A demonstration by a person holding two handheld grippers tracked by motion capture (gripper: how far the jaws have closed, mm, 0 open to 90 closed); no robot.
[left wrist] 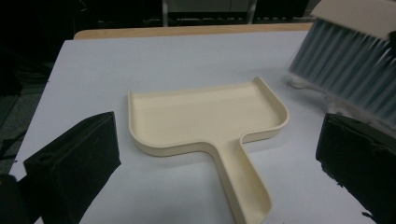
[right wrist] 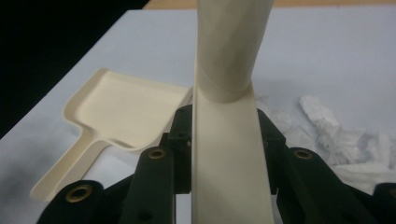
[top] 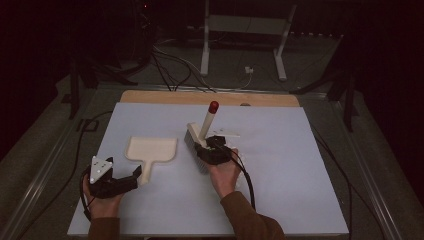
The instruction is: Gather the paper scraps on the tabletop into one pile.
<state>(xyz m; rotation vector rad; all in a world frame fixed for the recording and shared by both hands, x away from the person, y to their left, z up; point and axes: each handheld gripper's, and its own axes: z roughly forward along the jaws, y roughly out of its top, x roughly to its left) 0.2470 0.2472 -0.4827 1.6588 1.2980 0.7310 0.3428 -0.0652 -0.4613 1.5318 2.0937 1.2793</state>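
Observation:
A cream dustpan (top: 150, 149) lies flat on the pale table (top: 300, 175), its handle (top: 146, 172) pointing toward the near edge. My left gripper (top: 131, 178) stands open at that handle's end. In the left gripper view the dustpan (left wrist: 205, 116) lies between and beyond the two spread jaws, which touch nothing. A brush with a cream handle (top: 207, 122), a red tip and grey bristles (top: 194, 150) stands tilted right of the pan. My right gripper (top: 212, 147) is shut on it. The right gripper view has the handle (right wrist: 229, 154) clamped between the jaws.
Crumpled white paper scraps (right wrist: 336, 135) lie on the table just right of the brush, small in the high view as scraps (top: 227, 134). A wooden strip (top: 210, 97) edges the table's far side. Cables and a white stand (top: 245, 30) sit on the floor beyond.

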